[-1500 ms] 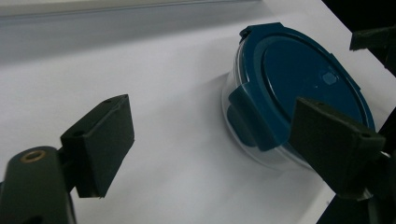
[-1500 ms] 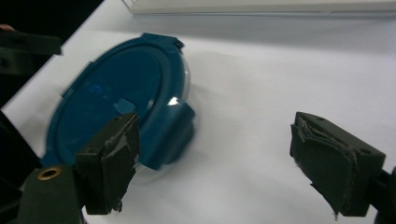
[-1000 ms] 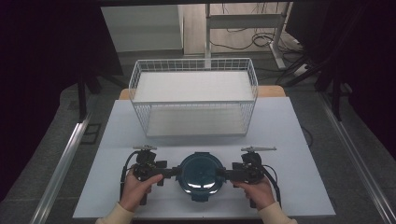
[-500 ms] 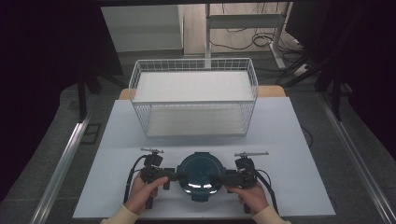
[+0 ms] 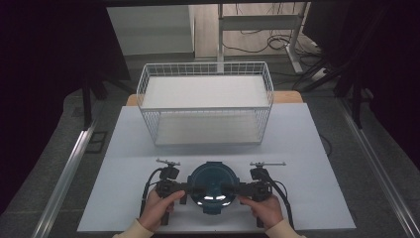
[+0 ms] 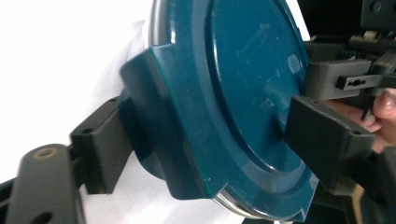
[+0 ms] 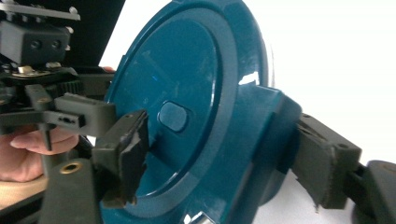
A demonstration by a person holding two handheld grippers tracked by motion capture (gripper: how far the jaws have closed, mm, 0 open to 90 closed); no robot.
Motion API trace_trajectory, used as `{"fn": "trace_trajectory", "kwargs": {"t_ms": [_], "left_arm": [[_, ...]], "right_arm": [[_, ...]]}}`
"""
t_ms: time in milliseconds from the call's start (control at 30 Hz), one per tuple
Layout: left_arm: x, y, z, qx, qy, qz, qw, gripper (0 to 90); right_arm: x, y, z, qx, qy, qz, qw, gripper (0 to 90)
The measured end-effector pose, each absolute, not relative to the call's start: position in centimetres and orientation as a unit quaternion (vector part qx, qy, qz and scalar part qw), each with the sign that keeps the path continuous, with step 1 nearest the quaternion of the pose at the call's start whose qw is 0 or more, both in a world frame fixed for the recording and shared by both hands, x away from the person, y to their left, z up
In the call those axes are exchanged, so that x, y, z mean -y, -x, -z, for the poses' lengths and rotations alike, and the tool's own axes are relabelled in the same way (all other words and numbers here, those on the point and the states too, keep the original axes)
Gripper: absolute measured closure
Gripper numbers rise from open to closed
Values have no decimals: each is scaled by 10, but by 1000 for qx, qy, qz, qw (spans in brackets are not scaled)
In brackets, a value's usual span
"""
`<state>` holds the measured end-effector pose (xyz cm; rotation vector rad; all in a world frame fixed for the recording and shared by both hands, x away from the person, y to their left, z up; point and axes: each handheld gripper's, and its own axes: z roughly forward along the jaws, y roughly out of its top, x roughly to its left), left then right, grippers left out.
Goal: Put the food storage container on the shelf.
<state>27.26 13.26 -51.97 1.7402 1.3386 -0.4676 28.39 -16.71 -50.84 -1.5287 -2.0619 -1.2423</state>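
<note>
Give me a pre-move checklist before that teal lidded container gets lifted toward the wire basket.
1. Left tool at the container's left side clip, jaws just closing with the clip between them: ok.
2. Right tool at the right side clip, jaws also just closing around it: ok.
3. Firm pad contact on both clips: cannot tell; the jaws sit close around them, but pressure does not show.
4. Lid seated flat on the container: ok, it looks level all round.
5. Wire basket ready, with white liner bare: ok.
6. Table path between container and basket free of things: ok.
</note>
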Motion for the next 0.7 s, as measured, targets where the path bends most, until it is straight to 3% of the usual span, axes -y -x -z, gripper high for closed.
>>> {"fn": "trace_trajectory", "kwargs": {"t_ms": [300,700], "left_arm": [[-135,-262,512,-540,-696,170,441,276],[-138,-258,509,-530,-701,163,447,297]], "right_arm": [[173,-275,504,709,522,455,133,346],[176,-269,500,708,511,473,122,399]]}}
